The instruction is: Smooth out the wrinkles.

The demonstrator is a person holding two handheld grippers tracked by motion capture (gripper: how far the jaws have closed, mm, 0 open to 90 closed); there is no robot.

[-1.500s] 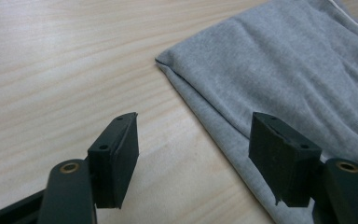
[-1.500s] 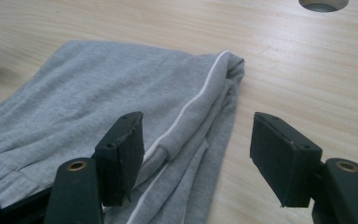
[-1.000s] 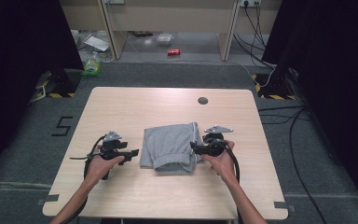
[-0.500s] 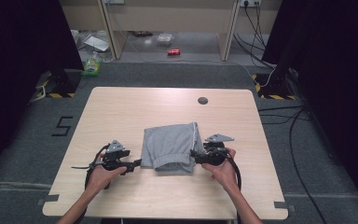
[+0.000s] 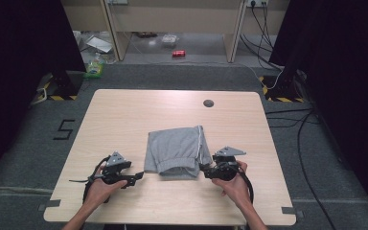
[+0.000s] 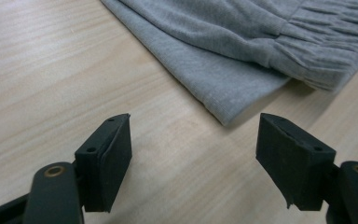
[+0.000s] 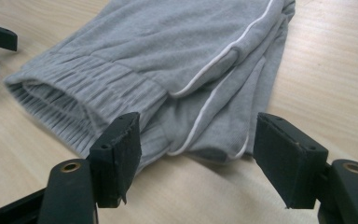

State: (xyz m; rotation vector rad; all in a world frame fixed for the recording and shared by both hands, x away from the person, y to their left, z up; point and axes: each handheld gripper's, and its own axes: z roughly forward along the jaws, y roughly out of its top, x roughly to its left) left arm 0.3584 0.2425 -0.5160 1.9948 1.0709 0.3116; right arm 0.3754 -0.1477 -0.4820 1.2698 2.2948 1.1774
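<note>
Spreading their jaws, your left gripper [image 5: 135, 178] and right gripper [image 5: 206, 170] had just drawn back toward you with nothing between them; the folded grey trousers [image 5: 176, 151] lay released ahead, between both, so this fold looked finished.

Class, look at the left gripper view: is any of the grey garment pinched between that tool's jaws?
No. The left tool stands open over bare table, and the grey garment lies beyond its tips.

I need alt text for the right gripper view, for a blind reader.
A folded grey garment with white piping lies on a wooden table, just beyond the open right gripper, whose two black jaws hold nothing.
</note>
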